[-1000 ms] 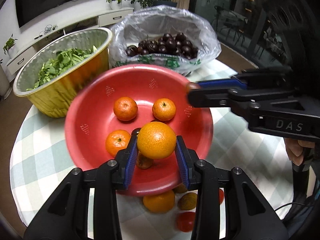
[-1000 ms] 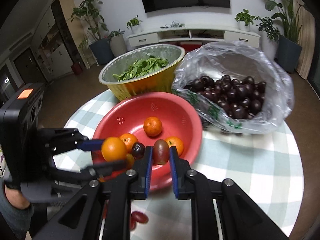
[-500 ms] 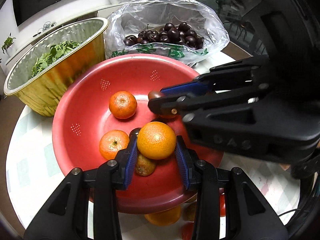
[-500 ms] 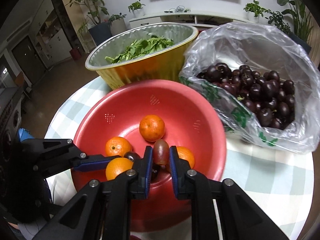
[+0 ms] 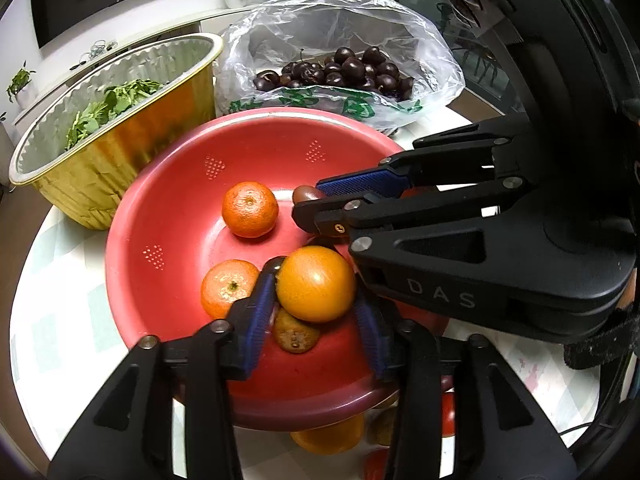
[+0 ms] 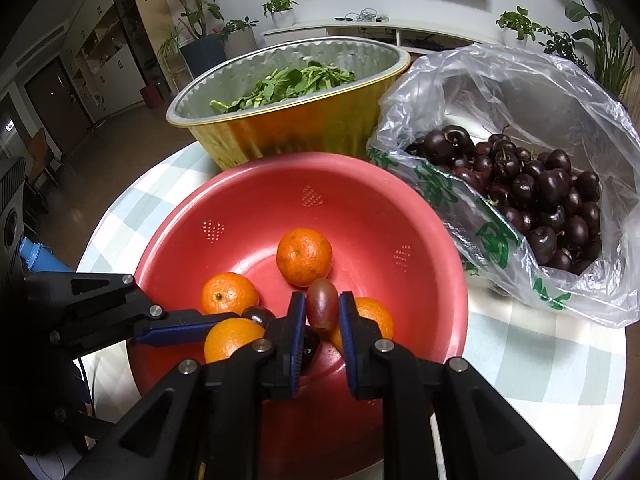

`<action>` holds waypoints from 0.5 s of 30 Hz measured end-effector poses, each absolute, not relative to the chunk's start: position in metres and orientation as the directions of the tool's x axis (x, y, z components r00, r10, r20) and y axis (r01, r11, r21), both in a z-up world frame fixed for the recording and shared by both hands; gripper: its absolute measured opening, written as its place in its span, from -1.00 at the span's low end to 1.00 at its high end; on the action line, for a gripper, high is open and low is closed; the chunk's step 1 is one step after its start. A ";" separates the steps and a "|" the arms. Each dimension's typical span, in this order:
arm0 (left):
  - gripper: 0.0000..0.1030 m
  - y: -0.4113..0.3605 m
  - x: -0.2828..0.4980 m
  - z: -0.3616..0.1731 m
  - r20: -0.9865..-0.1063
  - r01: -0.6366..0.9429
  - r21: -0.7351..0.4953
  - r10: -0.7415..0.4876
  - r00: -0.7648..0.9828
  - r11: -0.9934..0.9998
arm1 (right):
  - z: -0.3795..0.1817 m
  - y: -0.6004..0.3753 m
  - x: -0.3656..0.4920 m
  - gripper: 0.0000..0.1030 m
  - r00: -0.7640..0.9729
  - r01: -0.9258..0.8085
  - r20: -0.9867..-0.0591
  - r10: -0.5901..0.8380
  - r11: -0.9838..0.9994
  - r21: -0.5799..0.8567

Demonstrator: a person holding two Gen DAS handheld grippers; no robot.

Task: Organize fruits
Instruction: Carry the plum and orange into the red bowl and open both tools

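Both black tools, left tool [image 5: 316,312] and right tool [image 6: 322,320], have blue pads, silver screws, apparently "DAS" lettering.

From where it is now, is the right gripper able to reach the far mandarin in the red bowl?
Probably not yet: the right gripper is shut on a small dark-red fruit. The mandarin lies unblocked just beyond its tips.

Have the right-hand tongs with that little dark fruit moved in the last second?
Yes. In the left wrist view the right tongs have come in from the red bowl's right rim to over its middle, carrying the small reddish-brown fruit.
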State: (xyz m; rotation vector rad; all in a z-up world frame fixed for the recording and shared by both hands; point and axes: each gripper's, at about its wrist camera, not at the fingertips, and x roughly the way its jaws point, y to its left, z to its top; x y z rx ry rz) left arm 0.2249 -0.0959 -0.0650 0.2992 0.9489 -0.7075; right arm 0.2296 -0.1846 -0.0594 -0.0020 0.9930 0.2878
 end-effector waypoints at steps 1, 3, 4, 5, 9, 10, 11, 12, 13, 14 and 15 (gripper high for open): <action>0.07 -0.095 0.225 -0.064 -0.820 0.670 -0.075 -0.428 0.379 0.738 | -0.059 -0.185 0.229 -0.63 0.511 -0.241 -0.825 0.239 0.962 0.129; 0.25 -0.095 0.223 -0.063 -0.814 0.671 -0.067 -0.429 0.391 0.738 | -0.060 -0.183 0.230 -0.62 0.512 -0.242 -0.825 0.237 0.962 0.126; 0.34 -0.095 0.222 -0.062 -0.812 0.668 -0.058 -0.425 0.401 0.742 | -0.060 -0.183 0.230 -0.62 0.513 -0.242 -0.826 0.236 0.962 0.125; 0.36 -0.094 0.222 -0.061 -0.811 0.665 -0.059 -0.425 0.403 0.745 | -0.060 -0.183 0.230 -0.61 0.512 -0.242 -0.826 0.236 0.962 0.125; 0.37 -0.091 0.220 -0.059 -0.807 0.664 -0.063 -0.429 0.405 0.745 | -0.060 -0.182 0.229 -0.40 0.511 -0.247 -0.822 0.251 0.959 0.140; 0.37 -0.090 0.219 -0.058 -0.806 0.663 -0.065 -0.431 0.405 0.746 | -0.060 -0.181 0.229 -0.39 0.512 -0.249 -0.822 0.250 0.959 0.137; 0.39 -0.089 0.217 -0.056 -0.805 0.663 -0.068 -0.433 0.406 0.746 | -0.060 -0.181 0.228 -0.37 0.511 -0.250 -0.822 0.251 0.958 0.137; 0.46 -0.087 0.215 -0.055 -0.803 0.662 -0.067 -0.435 0.409 0.746 | -0.060 -0.181 0.228 -0.29 0.509 -0.249 -0.823 0.253 0.958 0.141; 0.54 -0.085 0.212 -0.052 -0.798 0.662 -0.065 -0.437 0.415 0.747 | -0.059 -0.182 0.226 -0.25 0.509 -0.241 -0.824 0.250 0.960 0.142; 0.58 -0.083 0.210 -0.048 -0.793 0.662 -0.067 -0.442 0.419 0.747 | -0.057 -0.183 0.224 -0.24 0.512 -0.237 -0.821 0.254 0.960 0.149; 0.69 -0.081 0.207 -0.045 -0.788 0.660 -0.069 -0.447 0.424 0.748 | -0.053 -0.185 0.221 -0.19 0.520 -0.236 -0.813 0.262 0.959 0.158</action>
